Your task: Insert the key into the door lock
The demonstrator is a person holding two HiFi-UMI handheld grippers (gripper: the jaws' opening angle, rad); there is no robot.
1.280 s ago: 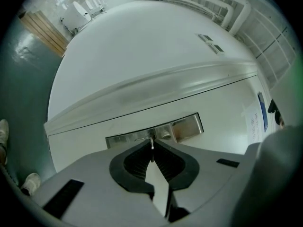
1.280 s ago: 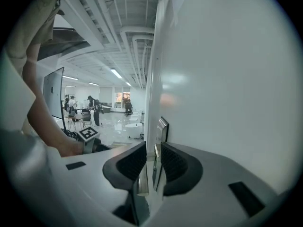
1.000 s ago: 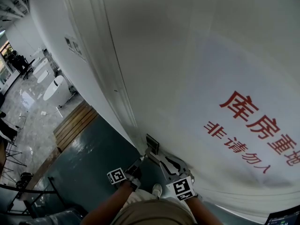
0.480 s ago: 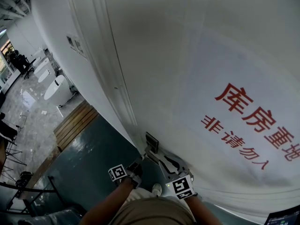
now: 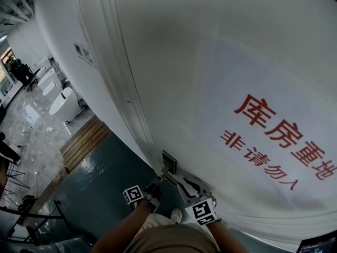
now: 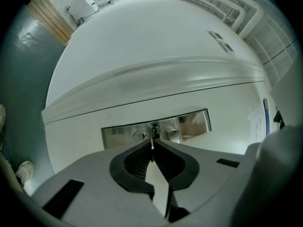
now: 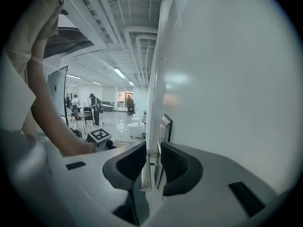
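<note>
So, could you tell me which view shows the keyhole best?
The left gripper view: the keyhole faces it squarely, just beside the key. The right gripper view sees the lock plate edge-on; the head view shows it tiny.

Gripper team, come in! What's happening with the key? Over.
Left gripper shut on key, tip close to lock plate, not in keyhole yet. Right gripper around door handle, grip unclear. Nothing blocking keyhole.

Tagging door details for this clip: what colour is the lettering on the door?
The lettering is red, on a white door; the head view shows it best.
</note>
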